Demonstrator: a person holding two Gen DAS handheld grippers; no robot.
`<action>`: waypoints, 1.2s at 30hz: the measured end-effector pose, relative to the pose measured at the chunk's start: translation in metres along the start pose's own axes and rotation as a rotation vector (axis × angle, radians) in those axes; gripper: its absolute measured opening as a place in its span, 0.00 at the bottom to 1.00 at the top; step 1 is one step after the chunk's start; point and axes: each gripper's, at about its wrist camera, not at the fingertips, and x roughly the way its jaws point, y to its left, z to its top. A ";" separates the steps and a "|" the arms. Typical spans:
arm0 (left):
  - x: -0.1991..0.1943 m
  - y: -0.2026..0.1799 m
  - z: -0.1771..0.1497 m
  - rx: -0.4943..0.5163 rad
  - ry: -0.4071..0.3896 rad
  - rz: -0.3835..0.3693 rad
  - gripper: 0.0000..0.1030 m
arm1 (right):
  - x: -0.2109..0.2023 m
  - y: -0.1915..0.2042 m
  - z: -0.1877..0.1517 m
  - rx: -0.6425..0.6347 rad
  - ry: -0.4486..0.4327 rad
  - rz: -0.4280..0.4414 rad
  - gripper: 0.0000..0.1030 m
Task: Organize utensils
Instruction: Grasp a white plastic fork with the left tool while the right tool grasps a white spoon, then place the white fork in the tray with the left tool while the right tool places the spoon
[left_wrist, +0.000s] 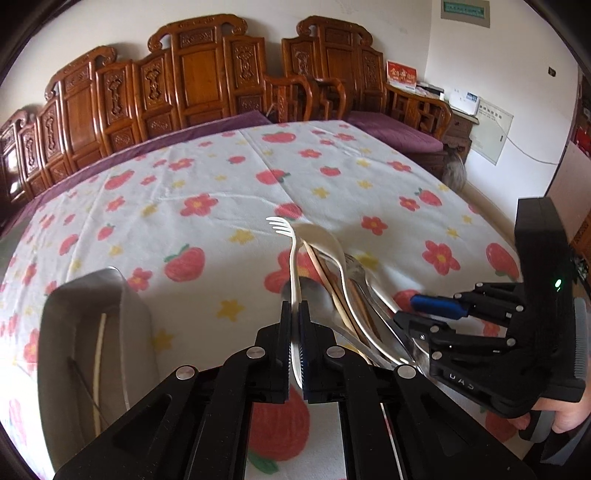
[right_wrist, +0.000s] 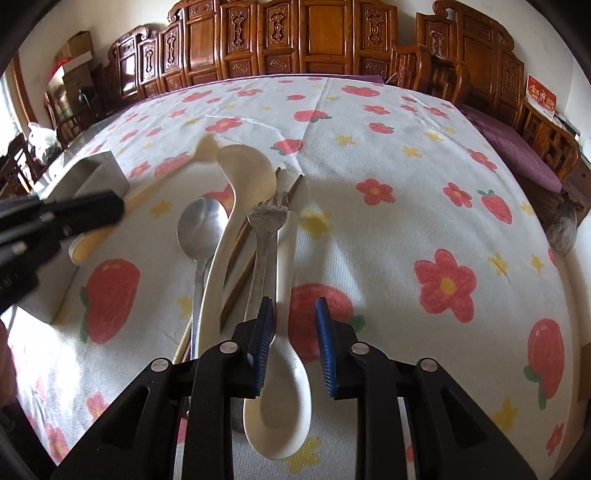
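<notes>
White fork (left_wrist: 293, 258) clamped in left gripper (left_wrist: 294, 317), tines pointing away, handle toward camera.

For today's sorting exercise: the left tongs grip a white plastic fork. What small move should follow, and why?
Probably carry the white plastic fork left and over the metal container. The left tongs are shut on its handle, and the container stands open just beside them, with a chopstick already inside.

A flowered tablecloth (left_wrist: 221, 192) fills mid-frame; a carved wooden bench (left_wrist: 199, 77) with a purple cushion (left_wrist: 399, 129) spans the top.
</notes>
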 end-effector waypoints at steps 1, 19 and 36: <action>-0.003 0.002 0.002 -0.003 -0.011 0.004 0.03 | 0.000 0.001 0.000 -0.007 0.000 -0.005 0.23; -0.048 0.024 0.006 -0.020 -0.095 0.038 0.03 | -0.008 -0.018 0.003 0.074 -0.025 -0.037 0.07; -0.098 0.072 -0.019 -0.072 -0.105 0.114 0.03 | -0.042 0.017 0.008 0.046 -0.127 -0.003 0.08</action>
